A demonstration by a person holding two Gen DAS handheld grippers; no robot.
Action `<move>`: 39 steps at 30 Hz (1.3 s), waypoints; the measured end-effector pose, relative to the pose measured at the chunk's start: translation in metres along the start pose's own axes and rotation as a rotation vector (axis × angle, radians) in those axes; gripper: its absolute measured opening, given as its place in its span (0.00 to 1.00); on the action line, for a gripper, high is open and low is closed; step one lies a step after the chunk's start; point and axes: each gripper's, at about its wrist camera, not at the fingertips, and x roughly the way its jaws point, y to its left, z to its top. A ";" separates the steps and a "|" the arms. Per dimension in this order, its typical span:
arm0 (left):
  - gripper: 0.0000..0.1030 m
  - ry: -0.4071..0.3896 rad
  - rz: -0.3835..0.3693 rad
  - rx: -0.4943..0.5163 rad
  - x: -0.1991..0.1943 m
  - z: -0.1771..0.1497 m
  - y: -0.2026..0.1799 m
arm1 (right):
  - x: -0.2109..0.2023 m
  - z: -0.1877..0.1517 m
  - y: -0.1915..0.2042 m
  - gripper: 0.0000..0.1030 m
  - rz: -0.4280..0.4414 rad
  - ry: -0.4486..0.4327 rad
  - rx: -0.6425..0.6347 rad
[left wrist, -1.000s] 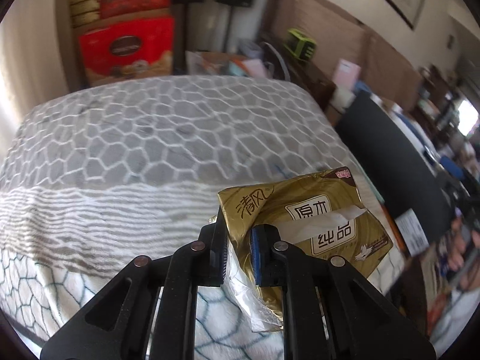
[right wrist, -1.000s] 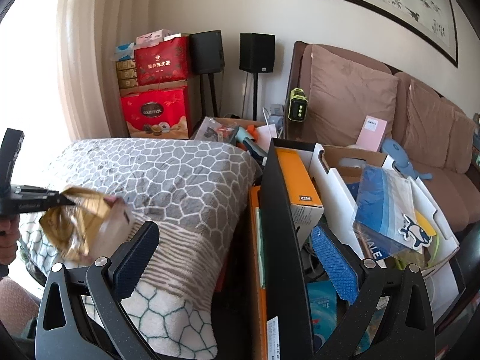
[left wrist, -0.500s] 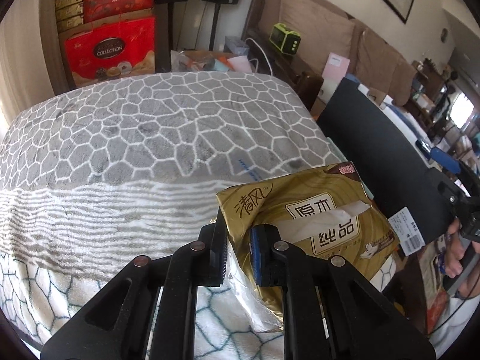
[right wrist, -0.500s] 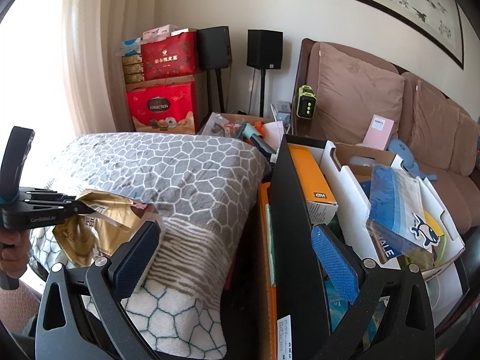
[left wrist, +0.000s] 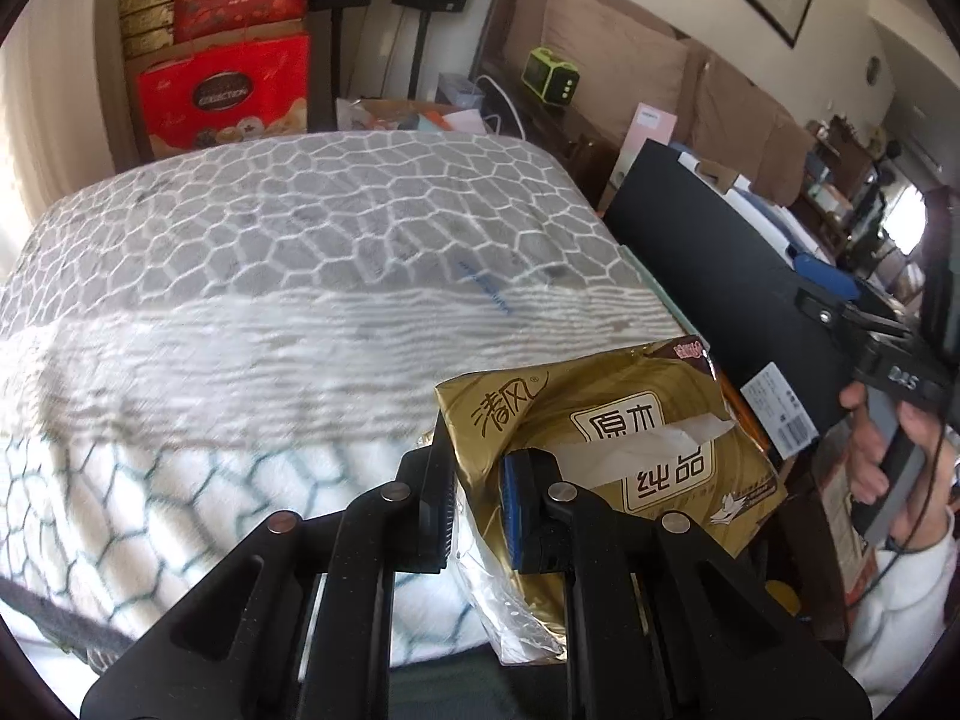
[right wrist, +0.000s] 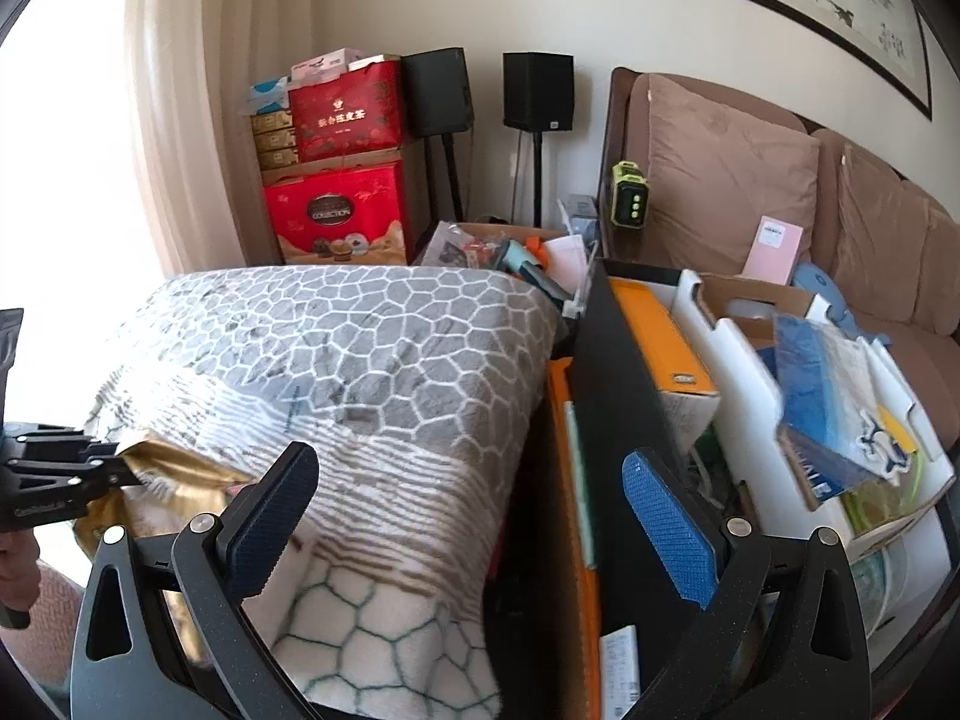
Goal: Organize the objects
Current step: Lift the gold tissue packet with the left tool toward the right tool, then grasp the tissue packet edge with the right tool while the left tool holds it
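Left jaws: my left gripper [left wrist: 477, 504] stood nearly closed, pinching one edge of the gold tissue pack [left wrist: 606, 462]; the rest of the pack hung free past the pads.
Left view, change: a second earlier the pack sat over the middle of the blanket [left wrist: 288, 276]; now it hung at the blanket's right edge, near the black box [left wrist: 708, 276], with my other hand [left wrist: 870, 450] in sight beyond it.
Left view, meaning: I judged I was carrying the pack sideways toward the boxes, not yet setting it down.
Left view, surface: the blanket, grey honeycomb above and pale stripes below, lay folded thick under the pack, blurred by the sweep.
Right jaws: my right gripper [right wrist: 474, 516] stood wide apart, holding nothing.
Right view, change: the left gripper [right wrist: 60, 480] and pack [right wrist: 168, 468] had dropped lower at the left edge, closer to the blanket [right wrist: 372, 360].
Right view, boxes: the black box [right wrist: 618, 420] stood just beside the blanket; an orange carton [right wrist: 666, 342] and white cartons [right wrist: 744, 390] were packed behind it.
Right view, room: red gift boxes [right wrist: 336, 216] were stacked by the curtain, two speakers [right wrist: 537, 90] stood behind, and a brown sofa [right wrist: 732, 192] ran along the wall.
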 end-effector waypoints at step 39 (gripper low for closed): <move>0.12 -0.074 0.007 -0.130 -0.002 -0.013 0.006 | 0.031 -0.036 0.097 0.30 0.349 0.186 -0.172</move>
